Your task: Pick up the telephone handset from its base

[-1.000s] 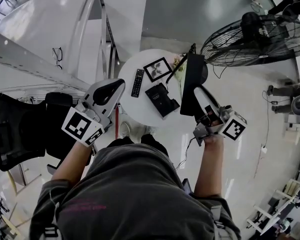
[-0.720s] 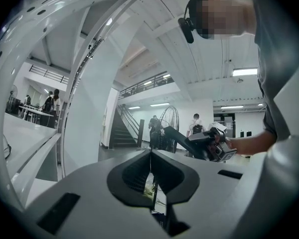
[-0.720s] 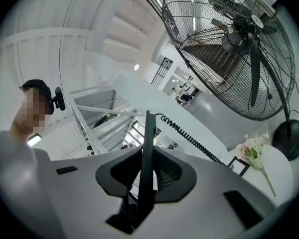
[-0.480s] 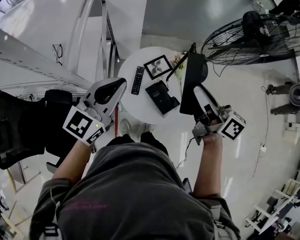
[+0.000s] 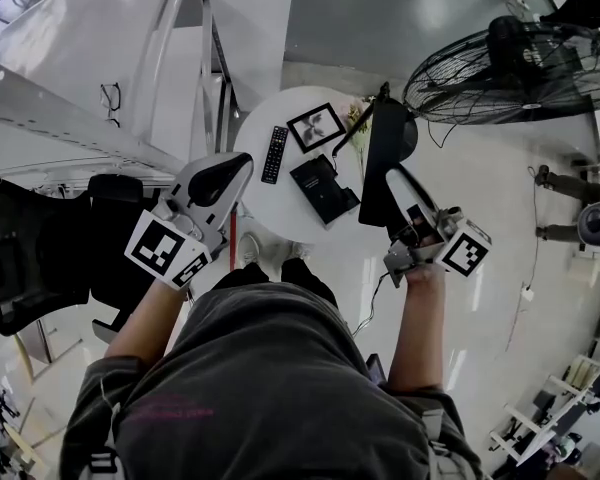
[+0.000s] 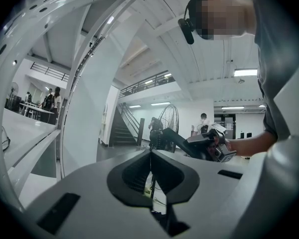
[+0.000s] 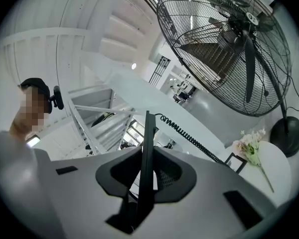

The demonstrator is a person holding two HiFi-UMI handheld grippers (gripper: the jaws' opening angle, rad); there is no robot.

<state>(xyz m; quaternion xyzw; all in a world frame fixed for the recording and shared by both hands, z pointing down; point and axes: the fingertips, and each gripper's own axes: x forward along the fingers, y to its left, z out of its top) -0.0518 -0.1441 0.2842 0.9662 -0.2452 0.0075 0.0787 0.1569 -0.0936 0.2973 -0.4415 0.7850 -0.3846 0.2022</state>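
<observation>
The black telephone handset [image 5: 383, 158] hangs above the right edge of the round white table [image 5: 270, 218], with my right gripper [image 5: 394, 178] shut on it. In the right gripper view the handset [image 7: 148, 133] is a thin black slab clamped edge-on between the jaws of the right gripper [image 7: 147, 153], and its coiled cord [image 7: 189, 138] runs off its top. The black telephone base [image 5: 323, 190] lies on the table, with no handset on it. My left gripper [image 5: 242, 163] hovers over the table's left edge, shut on nothing [image 6: 150, 156].
On the table lie a black remote [image 5: 274, 154], a picture frame [image 5: 316, 127] and a spray of flowers [image 5: 358, 128]. A big floor fan [image 5: 500, 63] stands at the back right. A black chair [image 5: 40, 253] is at the left, and white stair rails [image 5: 170, 58] behind.
</observation>
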